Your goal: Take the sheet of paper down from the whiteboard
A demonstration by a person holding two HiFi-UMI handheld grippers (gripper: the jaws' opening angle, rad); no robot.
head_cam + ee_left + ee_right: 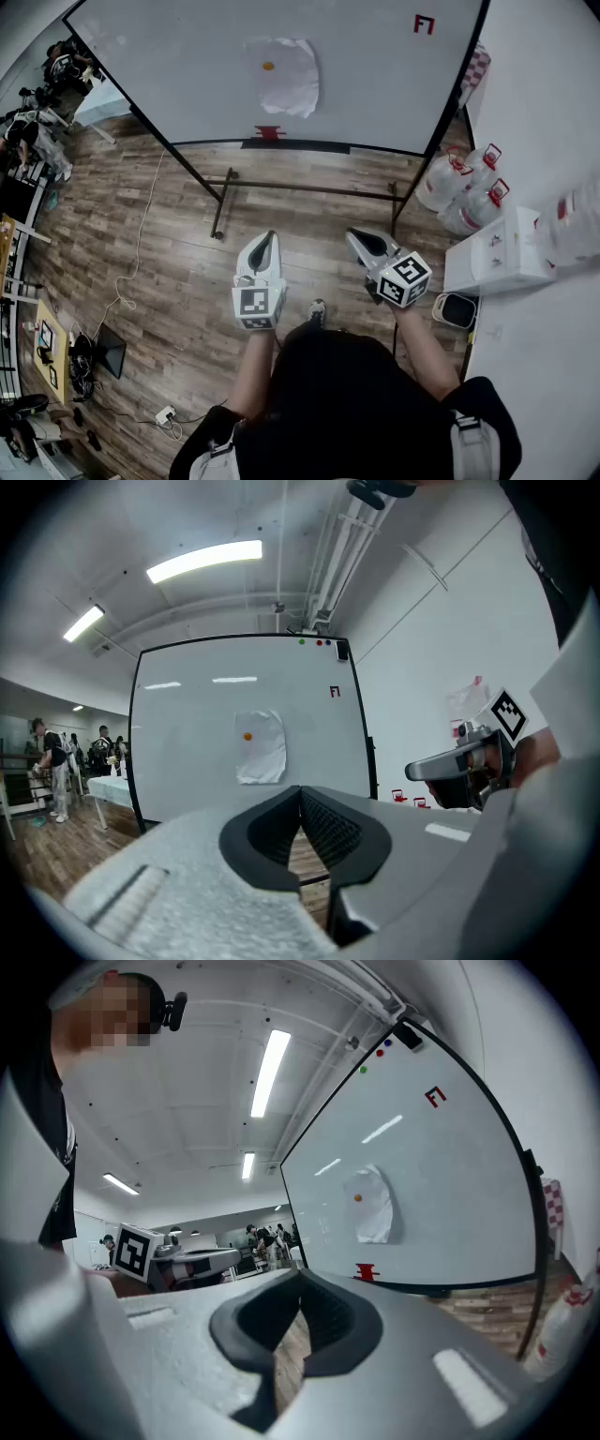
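Sheet of paper (286, 75) on whiteboard (169, 84), red F (424, 24) top right

Wrinkled paper sheet (286, 77) on a smooth glossy whiteboard (169, 75), above a matt wood-grain floor (187, 258).

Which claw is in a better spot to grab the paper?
Left, probably. The left claw points almost straight at the crumpled white paper sheet; the right claw sits off to the side, seeing the black-framed whiteboard at a slant.
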